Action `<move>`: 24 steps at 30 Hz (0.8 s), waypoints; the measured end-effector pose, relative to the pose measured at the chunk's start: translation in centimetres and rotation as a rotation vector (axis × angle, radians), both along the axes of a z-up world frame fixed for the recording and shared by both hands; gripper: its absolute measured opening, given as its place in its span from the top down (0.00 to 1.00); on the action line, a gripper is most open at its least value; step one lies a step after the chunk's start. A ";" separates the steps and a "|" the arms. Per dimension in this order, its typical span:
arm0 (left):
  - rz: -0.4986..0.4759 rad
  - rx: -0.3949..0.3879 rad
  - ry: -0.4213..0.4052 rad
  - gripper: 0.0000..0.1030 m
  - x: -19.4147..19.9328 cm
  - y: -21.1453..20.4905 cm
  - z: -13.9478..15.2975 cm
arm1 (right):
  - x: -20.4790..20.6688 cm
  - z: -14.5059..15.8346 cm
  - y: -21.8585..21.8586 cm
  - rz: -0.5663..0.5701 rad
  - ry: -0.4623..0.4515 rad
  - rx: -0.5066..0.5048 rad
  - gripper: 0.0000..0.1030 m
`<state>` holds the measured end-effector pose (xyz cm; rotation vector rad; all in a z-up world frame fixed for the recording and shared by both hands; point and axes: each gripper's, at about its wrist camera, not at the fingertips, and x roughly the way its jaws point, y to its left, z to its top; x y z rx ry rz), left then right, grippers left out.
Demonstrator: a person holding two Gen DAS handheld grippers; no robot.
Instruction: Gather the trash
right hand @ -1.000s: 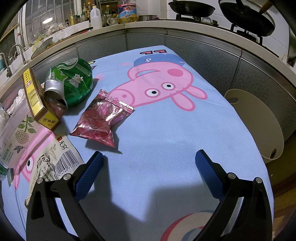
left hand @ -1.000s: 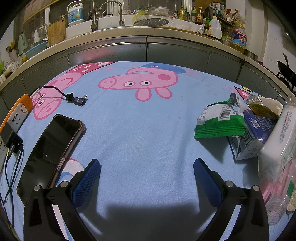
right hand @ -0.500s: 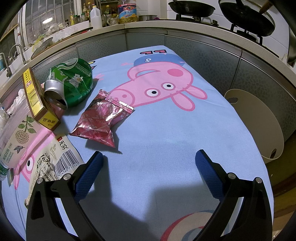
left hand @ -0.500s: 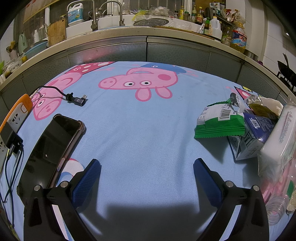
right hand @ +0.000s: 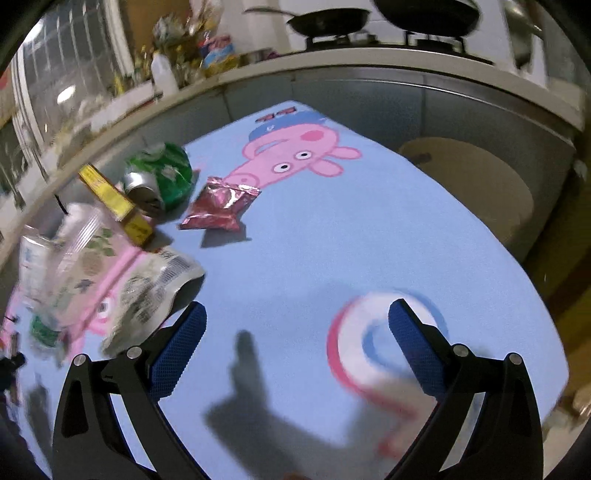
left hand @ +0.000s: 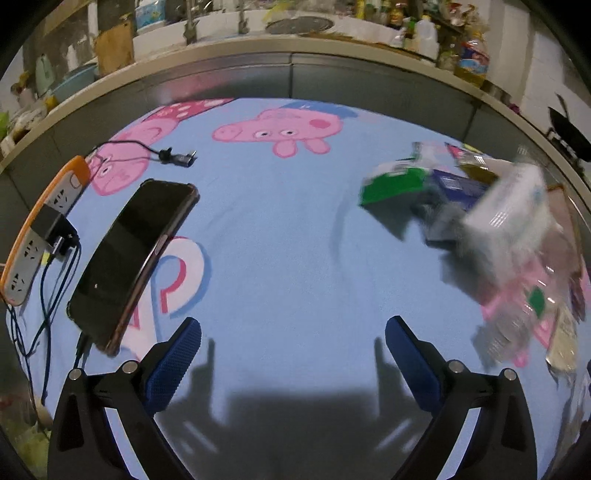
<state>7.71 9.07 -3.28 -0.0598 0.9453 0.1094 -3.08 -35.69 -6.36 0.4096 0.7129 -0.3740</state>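
Right wrist: red foil packet [right hand: 221, 204] beside green can [right hand: 162, 177], somewhat blurred.

A home kitchen: a counter [left hand: 295, 46] crowded with bottles [left hand: 424, 31], a sink tap [left hand: 190, 26], and pans [right hand: 328, 18] on the stove.

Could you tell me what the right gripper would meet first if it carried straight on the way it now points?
Probably only the blue cartoon-print tablecloth. The right gripper is open and empty; the red foil snack packet and green can lie left of its line. Depth is uncertain through the fisheye.
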 end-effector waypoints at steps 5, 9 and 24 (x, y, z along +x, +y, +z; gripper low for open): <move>-0.058 0.022 -0.073 0.03 -1.6 -2.5 2.8 | -2.6 2.6 1.8 0.043 -0.086 0.020 0.05; -0.109 0.012 -0.119 0.03 -2.6 -4.1 4.5 | -3.3 4.3 3.8 0.101 -0.142 0.026 0.05; -0.193 0.036 -0.230 0.03 -5.9 -8.8 7.6 | -4.9 5.6 9.6 0.273 -0.193 0.008 0.05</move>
